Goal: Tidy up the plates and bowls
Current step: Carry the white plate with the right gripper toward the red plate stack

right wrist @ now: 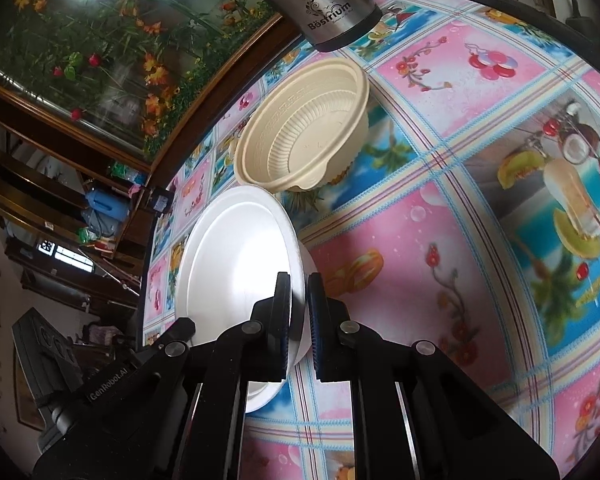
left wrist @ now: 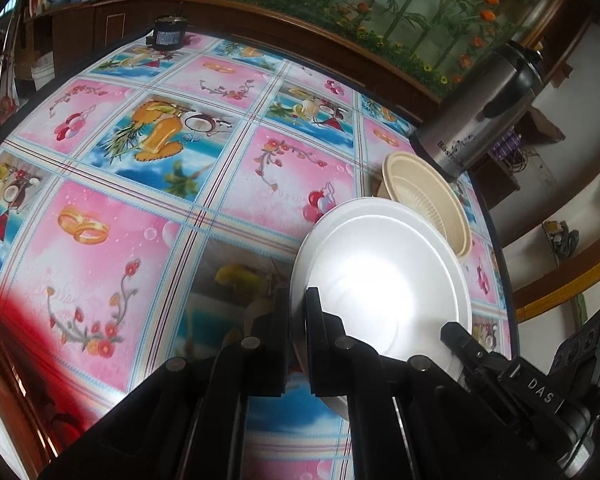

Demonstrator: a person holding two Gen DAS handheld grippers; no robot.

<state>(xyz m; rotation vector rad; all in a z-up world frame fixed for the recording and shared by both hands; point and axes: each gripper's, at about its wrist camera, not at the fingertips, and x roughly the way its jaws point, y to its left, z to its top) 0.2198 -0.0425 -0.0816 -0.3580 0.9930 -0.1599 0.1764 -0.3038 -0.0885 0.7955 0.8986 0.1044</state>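
A white foam plate (left wrist: 384,276) is held between both grippers above the table. My left gripper (left wrist: 298,300) is shut on its left rim. My right gripper (right wrist: 299,288) is shut on the plate's (right wrist: 236,256) right rim; part of the right gripper (left wrist: 500,364) also shows in the left wrist view. A beige ribbed bowl (right wrist: 304,132) sits on the table just beyond the plate, also in the left wrist view (left wrist: 428,200).
A steel Bestrium thermos (right wrist: 328,0) stands behind the bowl, also in the left wrist view (left wrist: 480,112). The table has a pink and blue patterned cloth (left wrist: 160,152). A small black jar (left wrist: 168,34) sits at its far edge. A wooden-framed flower panel (left wrist: 380,12) runs behind.
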